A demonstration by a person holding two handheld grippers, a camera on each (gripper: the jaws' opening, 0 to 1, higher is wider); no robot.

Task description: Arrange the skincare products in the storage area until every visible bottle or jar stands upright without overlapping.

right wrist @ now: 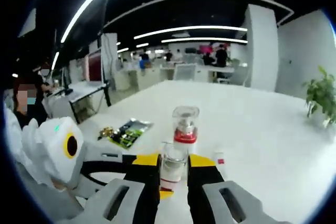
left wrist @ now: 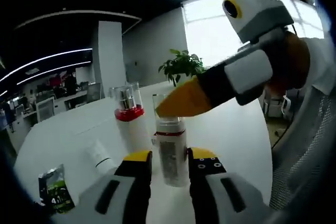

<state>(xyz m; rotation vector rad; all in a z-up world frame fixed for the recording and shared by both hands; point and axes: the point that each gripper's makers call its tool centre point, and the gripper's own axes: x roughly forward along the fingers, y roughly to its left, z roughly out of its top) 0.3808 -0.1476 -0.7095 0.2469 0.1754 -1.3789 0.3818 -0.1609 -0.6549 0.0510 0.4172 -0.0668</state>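
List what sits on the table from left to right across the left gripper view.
Green sachet → white tube lying down → red-collared bottle → clear-capped bottle between the left gripper jaws.

Skincare bottles standing on the white table

Lower centre of the left gripper view: a clear-capped bottle (left wrist: 171, 150) upright; just left, a red-collared bottle (left wrist: 129, 121) upright; lower left, a white tube (left wrist: 100, 157) lying on its side.
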